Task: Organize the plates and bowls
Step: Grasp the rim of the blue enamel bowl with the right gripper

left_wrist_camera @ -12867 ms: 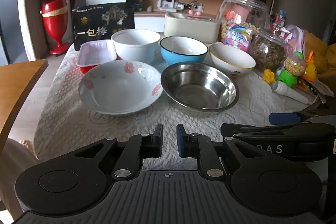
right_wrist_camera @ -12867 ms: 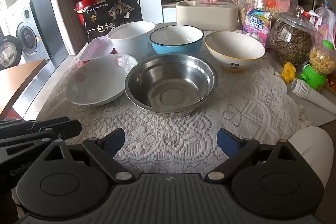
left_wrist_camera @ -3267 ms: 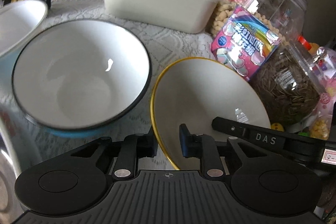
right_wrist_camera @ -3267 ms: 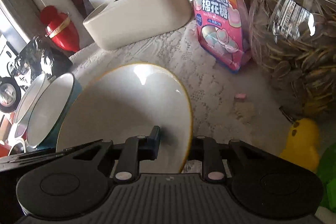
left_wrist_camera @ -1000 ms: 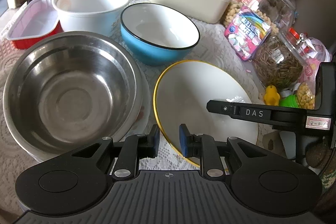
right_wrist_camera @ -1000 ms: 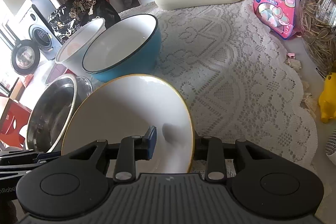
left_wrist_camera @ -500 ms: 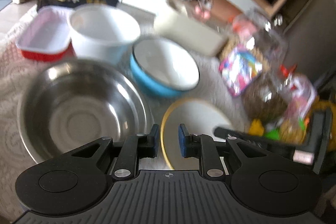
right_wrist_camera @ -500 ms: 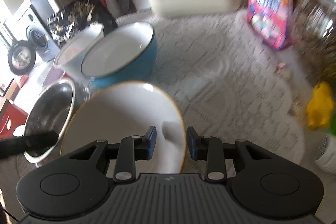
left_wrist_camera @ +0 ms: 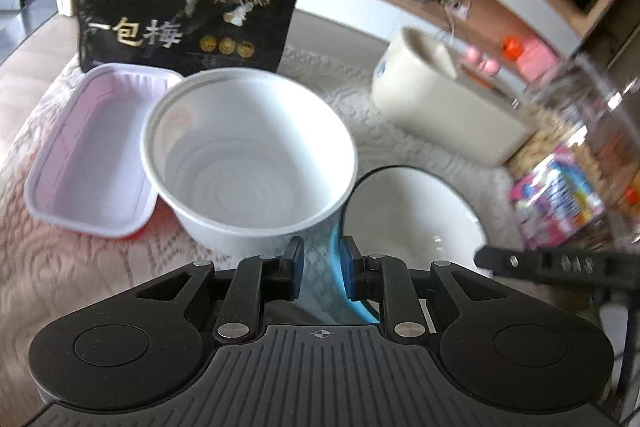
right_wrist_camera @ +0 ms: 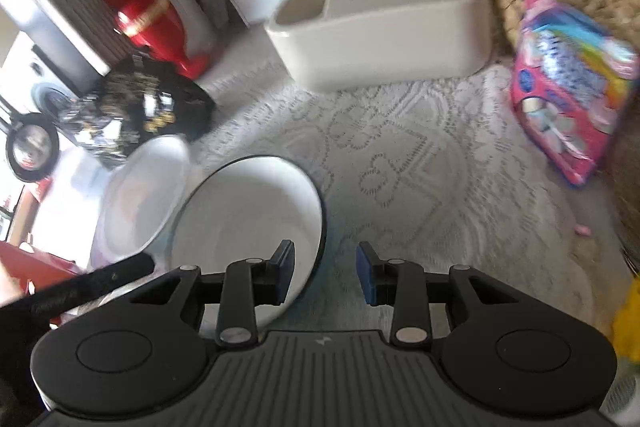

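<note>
The left gripper [left_wrist_camera: 320, 269], jaws nearly closed, straddles the blue bowl's [left_wrist_camera: 412, 215] near rim; whether it pinches is unclear. Only its view shows the white tub [left_wrist_camera: 248, 155] and red tray [left_wrist_camera: 86, 163]. The right gripper [right_wrist_camera: 325, 273] gapes astride the rim, near the cream box [right_wrist_camera: 380, 35] at the tablecloth's [right_wrist_camera: 440, 187] far edge.

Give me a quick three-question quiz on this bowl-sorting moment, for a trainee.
1. True or false: the right gripper is open.
2. Whose rim runs between the fingers of the left gripper? A steel bowl, B blue bowl, C yellow-rimmed bowl.
3. What stands just behind the white bowl?
Key: 1 true; 2 B; 3 the black snack bag.
</note>
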A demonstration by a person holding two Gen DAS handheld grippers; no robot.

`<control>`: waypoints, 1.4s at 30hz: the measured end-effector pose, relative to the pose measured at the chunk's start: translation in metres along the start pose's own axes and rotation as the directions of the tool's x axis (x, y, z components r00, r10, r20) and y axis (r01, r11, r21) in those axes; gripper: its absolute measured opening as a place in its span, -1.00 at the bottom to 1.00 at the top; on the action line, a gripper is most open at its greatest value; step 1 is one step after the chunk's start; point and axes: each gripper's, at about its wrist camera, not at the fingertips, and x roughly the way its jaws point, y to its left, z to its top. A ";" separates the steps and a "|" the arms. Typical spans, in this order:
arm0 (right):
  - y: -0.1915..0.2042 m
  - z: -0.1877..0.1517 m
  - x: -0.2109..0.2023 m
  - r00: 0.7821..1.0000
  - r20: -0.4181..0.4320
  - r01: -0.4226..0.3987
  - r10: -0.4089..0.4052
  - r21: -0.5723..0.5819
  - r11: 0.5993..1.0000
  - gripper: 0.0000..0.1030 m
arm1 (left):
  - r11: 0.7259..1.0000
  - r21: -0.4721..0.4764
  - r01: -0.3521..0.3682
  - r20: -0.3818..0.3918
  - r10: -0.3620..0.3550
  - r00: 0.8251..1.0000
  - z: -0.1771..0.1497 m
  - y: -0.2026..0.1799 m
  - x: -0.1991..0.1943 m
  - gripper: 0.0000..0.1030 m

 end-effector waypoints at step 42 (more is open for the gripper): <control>-0.035 0.000 0.047 0.995 -0.092 -0.044 0.044 -0.001 0.999 -0.33 | 0.971 0.210 0.118 -0.253 -0.062 0.965 0.010 -0.075 0.111 -0.21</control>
